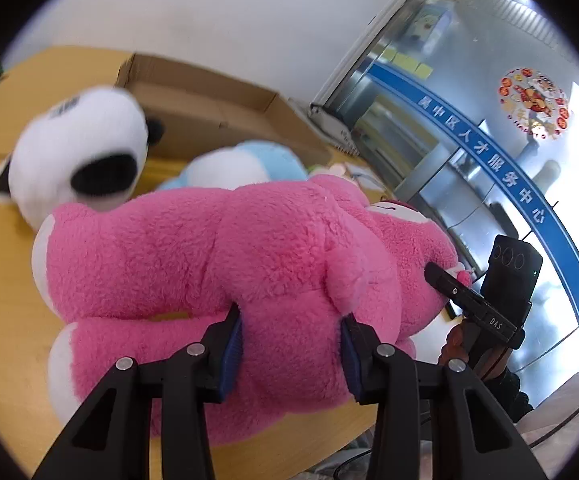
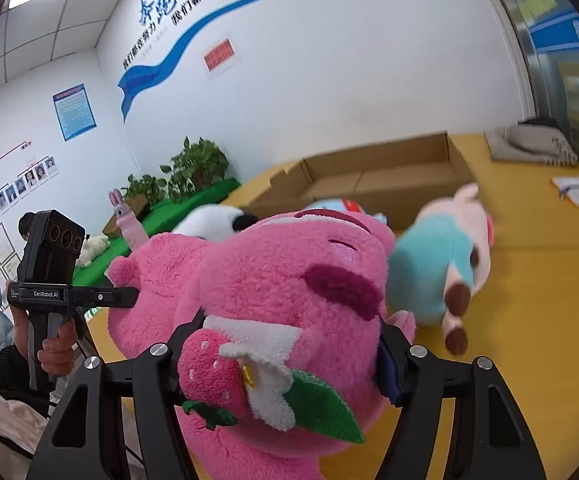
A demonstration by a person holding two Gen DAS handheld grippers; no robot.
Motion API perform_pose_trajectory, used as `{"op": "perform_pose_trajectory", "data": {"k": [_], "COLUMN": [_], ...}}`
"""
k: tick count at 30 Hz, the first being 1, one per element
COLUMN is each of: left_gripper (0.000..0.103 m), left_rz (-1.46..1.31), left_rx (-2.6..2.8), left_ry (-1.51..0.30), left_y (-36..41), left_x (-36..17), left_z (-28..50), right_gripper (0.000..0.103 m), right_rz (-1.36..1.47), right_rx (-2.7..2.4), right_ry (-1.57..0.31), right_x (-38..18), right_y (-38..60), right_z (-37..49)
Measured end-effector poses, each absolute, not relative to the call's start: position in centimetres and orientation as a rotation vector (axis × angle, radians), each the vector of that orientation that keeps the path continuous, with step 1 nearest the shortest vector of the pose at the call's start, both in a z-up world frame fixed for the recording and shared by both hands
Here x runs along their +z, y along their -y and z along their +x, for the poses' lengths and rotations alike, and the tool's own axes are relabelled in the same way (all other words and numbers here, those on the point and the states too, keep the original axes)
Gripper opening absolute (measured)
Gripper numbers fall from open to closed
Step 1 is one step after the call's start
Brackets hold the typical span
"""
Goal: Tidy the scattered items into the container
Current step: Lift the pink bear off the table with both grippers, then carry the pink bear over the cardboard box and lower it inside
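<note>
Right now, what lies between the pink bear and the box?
In the right wrist view, a panda and a blue toy lie between the pink bear and the box.

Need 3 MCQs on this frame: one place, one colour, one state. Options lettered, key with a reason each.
1. Where is the cardboard box?
A. behind the plush toys on the yellow table
B. on the floor
C. on top of the pink bear

2. What colour is the body of the small plush to the right of the pink bear in the right wrist view?
A. orange
B. light blue
C. black

3. What is the left gripper doing?
A. hanging open over the box
B. clamping the panda plush
C. clamping the pink bear

Answers:
1. A, the open box stands on the tabletop beyond the toys.
2. B, its torso is light blue with a pale pink head.
3. C, its jaws press into the bear's pink fur on both sides; the right gripper grips the head end.
</note>
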State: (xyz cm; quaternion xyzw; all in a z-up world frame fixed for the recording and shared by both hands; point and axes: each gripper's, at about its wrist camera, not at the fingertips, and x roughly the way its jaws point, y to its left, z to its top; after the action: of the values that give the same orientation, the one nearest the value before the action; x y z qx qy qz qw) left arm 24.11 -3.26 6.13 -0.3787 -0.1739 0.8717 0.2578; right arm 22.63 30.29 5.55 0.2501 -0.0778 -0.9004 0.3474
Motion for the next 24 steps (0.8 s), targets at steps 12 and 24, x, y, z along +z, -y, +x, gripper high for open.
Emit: {"op": "perform_pose_trajectory", "data": {"k": [12,24], "left_gripper": [0.041,0.041], "left_rz": [-0.733,-0.562], "left_rx": [2.466,2.478], "left_ry": [0.302,0.21], "left_y": [3.0,1.8], "left_x": [18.2,26.5], "left_z": [20.1,14.5], "right_gripper": [0.072,0.071], "right_rz": [0.389,0.217], "right_rx": [-2.421,-2.478], "right_ry": [0.077,0.01], "right_x": [17.3,26.4], "right_y": [-28.7,-28.7], "right_z": [20.2,15.7]}}
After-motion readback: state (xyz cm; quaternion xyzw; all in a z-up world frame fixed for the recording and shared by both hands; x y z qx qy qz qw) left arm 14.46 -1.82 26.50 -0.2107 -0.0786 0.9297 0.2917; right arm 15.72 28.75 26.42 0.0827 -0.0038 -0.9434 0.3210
